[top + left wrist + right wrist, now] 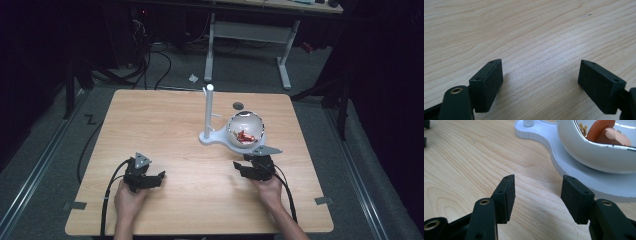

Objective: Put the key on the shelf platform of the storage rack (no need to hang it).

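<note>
Resting low over the near part of the wooden table (165, 125), your two grippers are both empty. Your left gripper (159, 176) sits at the near left with its jaws spread wide; in the left gripper view only bare wood grain lies between its pads (487, 83), and the outer end of the far jaw is cut off by the picture's edge. Your right gripper (241, 166) sits at the near right, just in front of the white stand (209, 137), with its jaws parted and nothing between them.

That stand has a flat base, an upright post (208, 110) and a white bowl-shaped shell (246, 126) seated on the wider end. In the right gripper view the shell (596, 152) is close ahead and to the right of the jaws, apart from them, and its top is cut off. Inside it you can see something red and orange (599, 131) with pale spots, but most of it is hidden by the rim and I cannot tell what it is. From the high view the contents (244, 136) are only a red blur.

A small dark round mark (238, 105) lies on the table beyond the shell; it is too small to make out.
</note>
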### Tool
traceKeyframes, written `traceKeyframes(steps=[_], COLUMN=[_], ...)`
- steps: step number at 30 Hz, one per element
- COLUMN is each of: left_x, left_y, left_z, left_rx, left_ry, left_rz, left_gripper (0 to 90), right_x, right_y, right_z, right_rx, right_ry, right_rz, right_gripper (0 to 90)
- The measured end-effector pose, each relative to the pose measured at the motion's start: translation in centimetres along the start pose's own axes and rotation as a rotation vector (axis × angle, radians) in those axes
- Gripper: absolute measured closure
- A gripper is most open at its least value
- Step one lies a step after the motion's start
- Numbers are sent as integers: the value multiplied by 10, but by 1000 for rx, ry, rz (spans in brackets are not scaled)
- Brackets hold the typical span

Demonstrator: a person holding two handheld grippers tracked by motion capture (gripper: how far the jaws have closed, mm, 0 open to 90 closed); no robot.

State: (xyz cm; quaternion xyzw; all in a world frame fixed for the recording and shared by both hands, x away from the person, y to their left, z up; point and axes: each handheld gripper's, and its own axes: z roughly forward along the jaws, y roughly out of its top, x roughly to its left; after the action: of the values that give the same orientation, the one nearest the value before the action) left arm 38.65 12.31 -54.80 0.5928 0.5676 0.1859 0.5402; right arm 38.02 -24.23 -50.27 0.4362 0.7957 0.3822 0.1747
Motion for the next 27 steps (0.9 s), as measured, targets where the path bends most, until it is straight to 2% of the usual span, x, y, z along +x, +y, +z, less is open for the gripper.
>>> traceKeyframes(steps=[6, 9, 16, 18, 27], left_x=[0, 0, 0, 0, 0], left_y=[0, 0, 0, 0, 0], left_z=[0, 0, 0, 0, 0], left_rx=[2, 0, 1, 1, -1], left_ry=[0, 0, 3, 5, 5], left_rz=[-1, 0, 2, 2, -1], left_gripper=[203, 203, 203, 203, 203], right_x=[-2, -4, -4, -2, -2], right_y=[-3, -4, -5, -6, -7], right_z=[3, 4, 9, 11, 15], right_rx=[10, 18, 27, 29, 41], right_ry=[-25, -29, -47, -65, -78], right_rz=[-4, 14, -9, -23, -29], right_gripper=[453, 452, 451, 450, 448])
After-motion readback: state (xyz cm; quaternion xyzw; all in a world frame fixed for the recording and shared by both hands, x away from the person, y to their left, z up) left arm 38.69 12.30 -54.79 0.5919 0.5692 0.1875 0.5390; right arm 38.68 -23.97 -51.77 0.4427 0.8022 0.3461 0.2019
